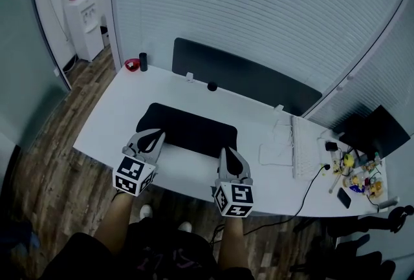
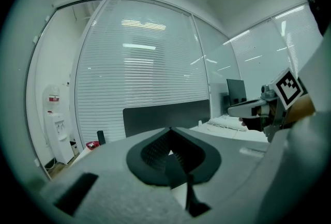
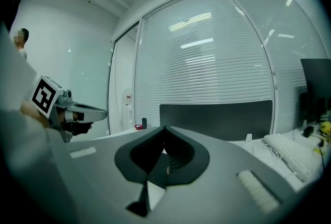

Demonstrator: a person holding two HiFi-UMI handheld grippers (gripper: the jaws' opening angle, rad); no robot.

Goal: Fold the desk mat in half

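I hold both hands low, forearms parallel, tools near level; left gripper (image 1: 154,136) clenched on mat (image 1: 189,127) near-left corner; right gripper (image 1: 227,152) clenched on near-right corner; mat mid-desk (image 1: 113,123).

The desk mat (image 1: 187,125) is a plain black rectangle with rounded corners, near the middle of the white desk (image 1: 116,110), its long side running from about 9 to 4 o'clock in the head view. Its 12 o'clock edge rests on the desk. The two 6 o'clock corners are pinched, one in the left gripper (image 1: 151,137), one in the right gripper (image 1: 231,153)
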